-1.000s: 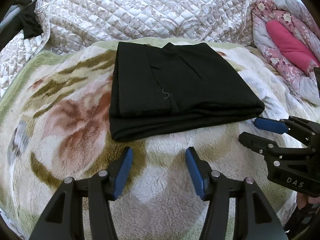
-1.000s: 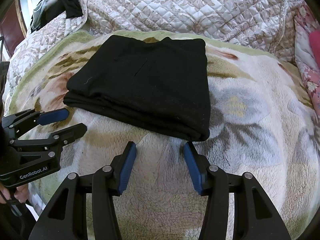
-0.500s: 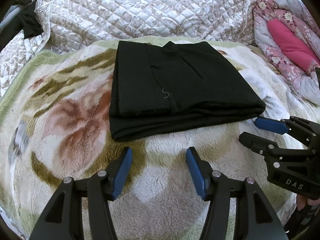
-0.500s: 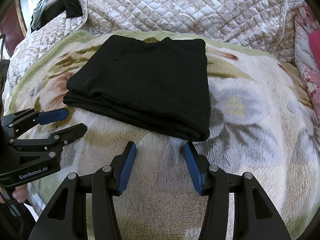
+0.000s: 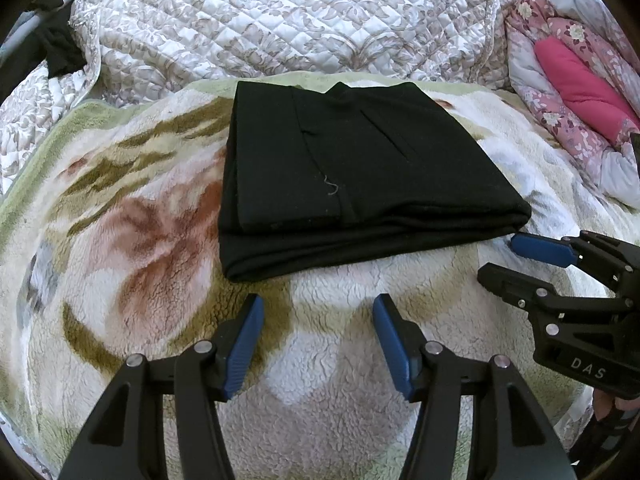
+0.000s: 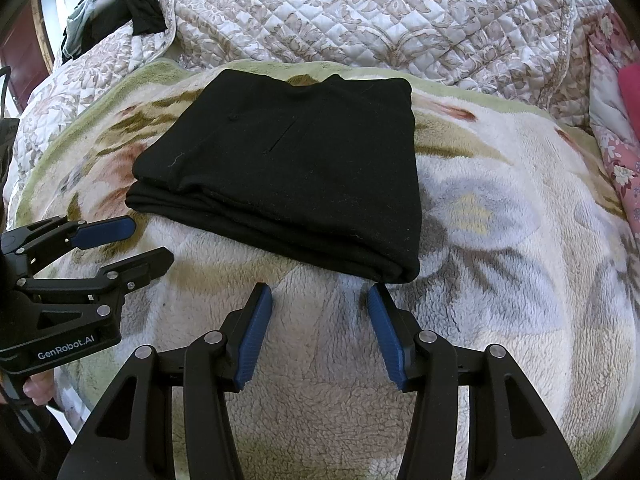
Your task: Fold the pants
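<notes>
Black pants (image 5: 360,172) lie folded into a thick rectangle on the fleece blanket (image 5: 132,240), also seen in the right wrist view as the pants (image 6: 292,168). My left gripper (image 5: 318,320) hovers open just in front of the fold's near edge, nothing between its blue pads. My right gripper (image 6: 318,308) is open too, just short of the fold's near right corner. Each gripper shows in the other's view: the right gripper (image 5: 504,256) at the right edge, the left gripper (image 6: 148,240) at the left edge. Neither touches the pants.
A quilted beige bedspread (image 5: 280,20) rises behind the blanket. A pink floral quilt (image 5: 572,80) lies at the far right. Dark clothes (image 6: 132,12) hang at the far left. A person's fingers (image 6: 36,388) hold the left gripper's handle.
</notes>
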`<state>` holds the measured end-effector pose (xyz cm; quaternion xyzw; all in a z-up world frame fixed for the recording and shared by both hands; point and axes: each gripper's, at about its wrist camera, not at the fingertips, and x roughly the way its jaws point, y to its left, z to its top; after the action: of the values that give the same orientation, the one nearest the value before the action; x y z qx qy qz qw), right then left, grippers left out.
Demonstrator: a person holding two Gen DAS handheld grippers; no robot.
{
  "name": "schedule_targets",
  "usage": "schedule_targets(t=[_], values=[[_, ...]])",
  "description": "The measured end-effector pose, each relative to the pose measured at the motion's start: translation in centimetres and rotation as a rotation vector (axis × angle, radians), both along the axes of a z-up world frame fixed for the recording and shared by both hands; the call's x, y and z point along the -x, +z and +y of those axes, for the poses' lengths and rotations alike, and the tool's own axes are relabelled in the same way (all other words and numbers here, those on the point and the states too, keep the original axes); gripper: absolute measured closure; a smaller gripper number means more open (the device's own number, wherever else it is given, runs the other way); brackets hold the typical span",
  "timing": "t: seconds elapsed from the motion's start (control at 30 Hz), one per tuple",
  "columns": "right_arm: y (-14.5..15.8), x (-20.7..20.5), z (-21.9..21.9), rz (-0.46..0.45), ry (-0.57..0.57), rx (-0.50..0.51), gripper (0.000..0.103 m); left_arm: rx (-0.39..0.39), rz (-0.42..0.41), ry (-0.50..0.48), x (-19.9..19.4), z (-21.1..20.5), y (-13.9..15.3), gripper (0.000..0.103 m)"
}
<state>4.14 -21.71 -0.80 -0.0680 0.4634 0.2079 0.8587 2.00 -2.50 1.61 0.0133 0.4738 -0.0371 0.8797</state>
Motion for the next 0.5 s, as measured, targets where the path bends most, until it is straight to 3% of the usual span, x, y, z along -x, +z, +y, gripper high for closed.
schedule_targets(t=[0.5], values=[[-0.01,0.03,0.08,-0.001,-0.002,0.001,0.052,0.000,0.001,0.000,0.01,-0.09,0.02,0.043]])
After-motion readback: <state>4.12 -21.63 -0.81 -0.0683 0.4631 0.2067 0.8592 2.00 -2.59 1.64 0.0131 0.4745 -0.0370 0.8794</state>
